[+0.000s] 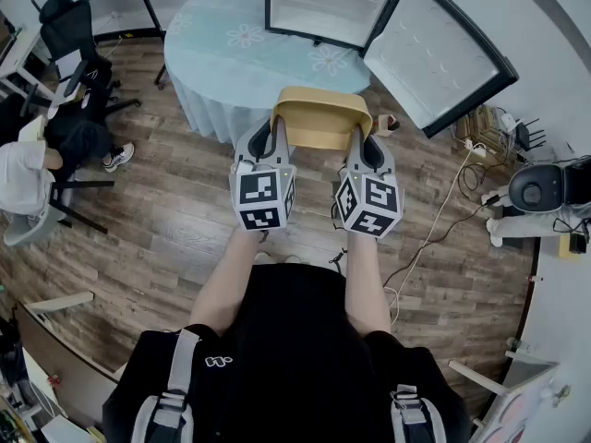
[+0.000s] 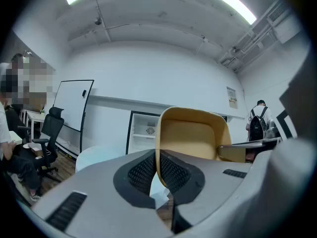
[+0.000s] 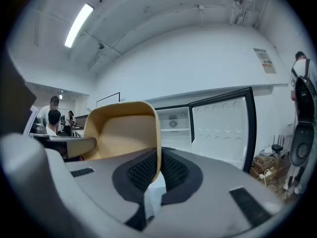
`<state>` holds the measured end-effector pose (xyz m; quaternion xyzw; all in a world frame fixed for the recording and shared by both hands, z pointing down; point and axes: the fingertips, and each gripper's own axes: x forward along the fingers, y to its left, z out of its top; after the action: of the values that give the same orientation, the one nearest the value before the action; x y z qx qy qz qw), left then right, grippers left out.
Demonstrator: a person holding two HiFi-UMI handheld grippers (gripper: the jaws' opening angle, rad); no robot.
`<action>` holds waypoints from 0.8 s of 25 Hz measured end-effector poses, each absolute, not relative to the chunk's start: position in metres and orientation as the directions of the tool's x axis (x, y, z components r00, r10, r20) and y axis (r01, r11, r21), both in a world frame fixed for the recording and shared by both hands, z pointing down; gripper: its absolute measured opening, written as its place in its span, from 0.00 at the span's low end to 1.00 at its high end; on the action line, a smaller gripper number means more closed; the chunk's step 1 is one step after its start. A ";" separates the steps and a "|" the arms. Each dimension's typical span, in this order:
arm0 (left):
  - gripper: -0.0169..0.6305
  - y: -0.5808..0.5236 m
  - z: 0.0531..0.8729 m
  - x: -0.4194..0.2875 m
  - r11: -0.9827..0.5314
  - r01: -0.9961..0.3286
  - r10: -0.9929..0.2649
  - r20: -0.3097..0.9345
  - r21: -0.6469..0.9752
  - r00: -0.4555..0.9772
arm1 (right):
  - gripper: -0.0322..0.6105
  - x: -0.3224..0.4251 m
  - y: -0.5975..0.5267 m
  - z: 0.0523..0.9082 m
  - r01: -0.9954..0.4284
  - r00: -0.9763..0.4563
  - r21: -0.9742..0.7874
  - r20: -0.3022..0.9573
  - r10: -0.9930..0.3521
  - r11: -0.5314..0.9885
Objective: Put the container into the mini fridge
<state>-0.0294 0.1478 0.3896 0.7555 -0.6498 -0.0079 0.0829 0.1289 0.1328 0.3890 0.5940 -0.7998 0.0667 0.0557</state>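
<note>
The tan plastic rectangular container point(image 1: 321, 118) is held in the air over the brown wood-plank floor point(image 1: 166, 220). It hangs just short of the near edge of the round tabletop point(image 1: 217, 58), which is draped in a pale blue flowered cloth. The container's long axis runs side to side between the two tools, and its open mouth faces up. The left tool point(image 1: 276, 129) has its jaws pinched shut on the left end wall, with one black ribbed pad inside the tub and one outside. The right tool point(image 1: 356, 137) grips the right end wall the same way, so the tub spans the gap between them.

Beyond it, at the far side of the tabletop, stands the white mini fridge point(image 1: 319, 3) with its black-framed mouth towards the container. The fridge door point(image 1: 434, 49) is swung wide to the right. A black office chair point(image 1: 69, 35) stands well off to the left. White cables point(image 1: 434, 229) trail over the floor on the right.
</note>
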 end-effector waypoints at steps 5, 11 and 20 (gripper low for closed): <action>0.04 0.148 0.390 -0.035 -0.143 -0.980 -0.983 0.096 0.138 0.157 | 0.06 0.123 0.134 0.389 -0.958 -0.287 -0.039 0.167 -0.943 0.284; 0.04 0.149 0.389 -0.040 -0.152 -0.978 -0.982 0.094 0.144 0.166 | 0.06 0.118 0.135 0.388 -0.962 -0.273 -0.034 0.166 -0.948 0.272; 0.05 0.153 0.392 -0.062 -0.148 -0.976 -0.981 0.101 0.157 0.165 | 0.07 0.096 0.139 0.391 -0.960 -0.281 -0.035 0.173 -0.944 0.279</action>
<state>-0.0621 0.1527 0.3923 0.7575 -0.6460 -0.0127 0.0928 0.0961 0.1387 0.3909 0.5968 -0.7975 0.0662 0.0591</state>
